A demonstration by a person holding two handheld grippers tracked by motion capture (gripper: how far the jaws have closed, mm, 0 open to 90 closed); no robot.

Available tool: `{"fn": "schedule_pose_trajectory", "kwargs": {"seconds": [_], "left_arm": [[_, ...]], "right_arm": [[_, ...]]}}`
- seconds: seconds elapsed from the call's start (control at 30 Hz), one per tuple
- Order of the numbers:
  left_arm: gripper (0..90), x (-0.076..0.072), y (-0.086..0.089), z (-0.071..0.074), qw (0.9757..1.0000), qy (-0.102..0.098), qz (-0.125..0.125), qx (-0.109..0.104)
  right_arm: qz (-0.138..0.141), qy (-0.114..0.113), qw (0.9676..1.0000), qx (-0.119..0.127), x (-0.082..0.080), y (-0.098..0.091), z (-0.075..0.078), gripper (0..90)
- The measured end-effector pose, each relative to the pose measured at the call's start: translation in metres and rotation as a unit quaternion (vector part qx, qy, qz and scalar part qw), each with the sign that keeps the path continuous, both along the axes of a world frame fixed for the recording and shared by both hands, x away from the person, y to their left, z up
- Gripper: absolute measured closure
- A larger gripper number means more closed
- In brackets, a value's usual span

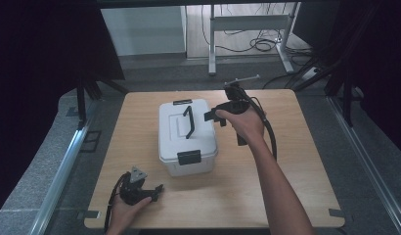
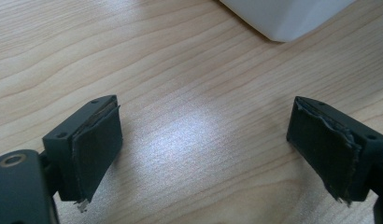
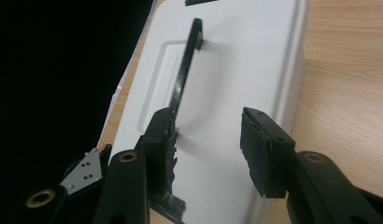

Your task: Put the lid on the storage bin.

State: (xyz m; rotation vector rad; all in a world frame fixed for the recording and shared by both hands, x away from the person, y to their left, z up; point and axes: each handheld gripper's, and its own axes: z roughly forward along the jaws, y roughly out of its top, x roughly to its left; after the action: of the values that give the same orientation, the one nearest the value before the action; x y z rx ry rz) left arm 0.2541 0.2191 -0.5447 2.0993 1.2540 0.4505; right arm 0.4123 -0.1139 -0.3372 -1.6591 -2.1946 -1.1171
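Observation:
A white plastic box (image 1: 186, 142) with a black handle (image 1: 189, 122) on its lid stands in the middle of the wooden table (image 1: 286, 166). My right gripper (image 1: 211, 116) hangs over the box's right side and points left at the handle. In the right gripper view it (image 3: 208, 140) is open above the lid (image 3: 245, 60). The handle (image 3: 185, 70) ends beside one finger, and nothing is pressed between the pads. My left gripper (image 1: 158, 190) rests at the near left of the table. It (image 2: 203, 149) is open over bare wood, with a corner of the box (image 2: 283, 16) ahead.
Black latches sit on the box's near side (image 1: 189, 157) and far side (image 1: 182, 102). Bare table surrounds the box on the right and in front. A metal rail (image 1: 61, 166) runs along the left of the table, and desk legs and cables (image 1: 257, 44) stand beyond its far edge.

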Motion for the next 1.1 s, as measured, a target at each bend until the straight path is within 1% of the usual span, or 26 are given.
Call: {"fn": "schedule_pose_trajectory", "kwargs": {"seconds": [0.1,0.2,0.3,0.47,0.5,0.53,0.67,0.87,1.03,1.1], "left_arm": [[10.3,0.000,0.000,0.000,1.0000,-0.001,-0.001,0.001],[10.3,0.000,0.000,0.000,1.0000,-0.001,-0.001,0.001],[10.2,0.000,0.000,0.000,1.0000,-0.001,-0.001,0.002],[10.2,0.000,0.000,0.000,1.0000,-0.002,-0.001,0.001],[10.2,0.000,0.000,0.000,1.0000,-0.001,-0.001,0.001],[10.2,0.000,0.000,0.000,1.0000,-0.001,-0.001,0.001],[10.2,0.000,0.000,0.000,1.0000,-0.002,0.000,0.000],[10.2,0.000,0.000,0.000,1.0000,-0.001,0.000,0.000],[10.2,0.000,0.000,0.000,1.0000,-0.001,0.001,-0.001],[10.3,0.000,0.000,0.000,1.0000,-0.001,0.001,-0.001]], "right_arm": [[-0.007,-0.005,1.0000,-0.001,-0.004,-0.014,-0.003,53.6],[-0.014,-0.011,0.9998,0.006,-0.010,-0.027,-0.009,51.4],[-0.020,-0.012,0.9997,0.012,-0.016,-0.040,-0.017,50.9],[-0.027,-0.013,0.9994,0.016,-0.026,-0.061,-0.030,50.2],[-0.028,-0.012,0.9993,0.021,-0.028,-0.065,-0.033,49.9],[-0.028,-0.010,0.9993,0.023,-0.031,-0.070,-0.037,49.8],[-0.031,-0.015,0.9990,0.027,-0.042,-0.084,-0.051,49.3],[-0.041,-0.019,0.9981,0.043,-0.064,-0.110,-0.078,48.9],[-0.054,-0.011,0.9971,0.052,-0.077,-0.128,-0.099,48.5],[-0.056,-0.010,0.9971,0.051,-0.080,-0.133,-0.107,48.5]]}}
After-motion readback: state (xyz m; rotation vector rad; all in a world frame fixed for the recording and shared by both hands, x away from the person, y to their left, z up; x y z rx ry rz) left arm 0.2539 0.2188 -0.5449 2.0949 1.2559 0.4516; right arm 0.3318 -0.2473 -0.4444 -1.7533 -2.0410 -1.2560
